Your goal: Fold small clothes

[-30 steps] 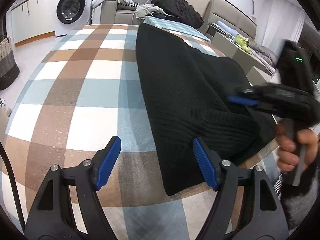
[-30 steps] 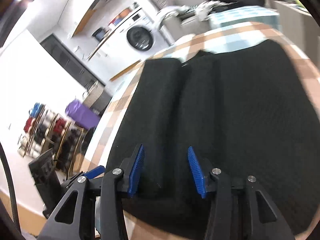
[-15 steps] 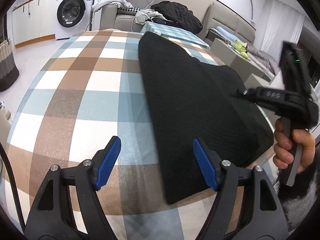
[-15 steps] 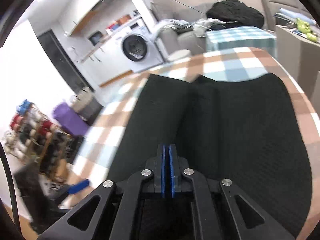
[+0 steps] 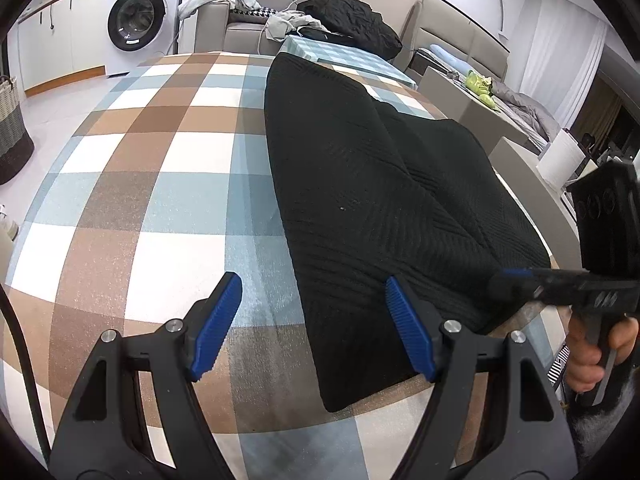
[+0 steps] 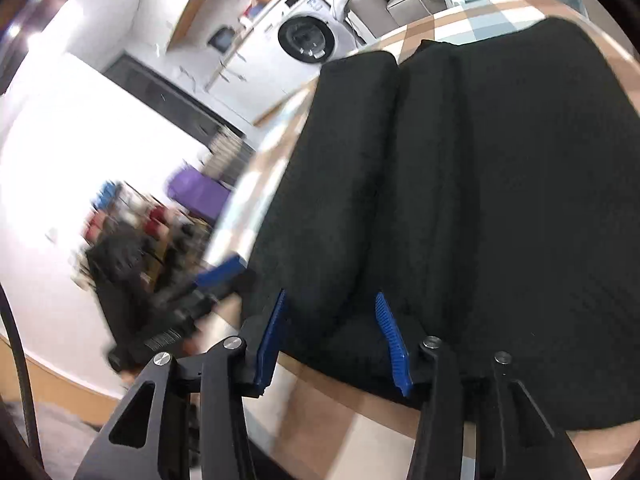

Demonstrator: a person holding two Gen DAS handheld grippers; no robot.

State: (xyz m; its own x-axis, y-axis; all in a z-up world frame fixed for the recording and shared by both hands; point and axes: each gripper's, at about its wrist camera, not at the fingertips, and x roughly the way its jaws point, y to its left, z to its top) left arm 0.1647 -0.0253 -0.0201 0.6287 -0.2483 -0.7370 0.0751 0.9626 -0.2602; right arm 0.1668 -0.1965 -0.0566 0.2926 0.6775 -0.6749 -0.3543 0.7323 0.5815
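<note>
A black knitted garment (image 5: 360,184) lies folded lengthwise on the checked tablecloth (image 5: 160,184), with one side folded over the middle. My left gripper (image 5: 314,320) is open and empty, just above the cloth at the garment's near left edge. My right gripper (image 6: 332,336) is open at the garment's (image 6: 460,200) near edge, its jaws on either side of a folded ridge, holding nothing. The right gripper also shows in the left wrist view (image 5: 516,276), side-on at the garment's near right corner.
A washing machine (image 5: 136,20) and a sofa with loose clothes (image 5: 288,20) stand beyond the table. A woven basket (image 5: 12,128) stands on the floor at left. A low side table (image 5: 472,96) is at right. The table's near edge is close under both grippers.
My right gripper was open, shut half a second ago, and is open again at the garment's near edge. The garment now lies flatter. My left gripper has barely moved.
</note>
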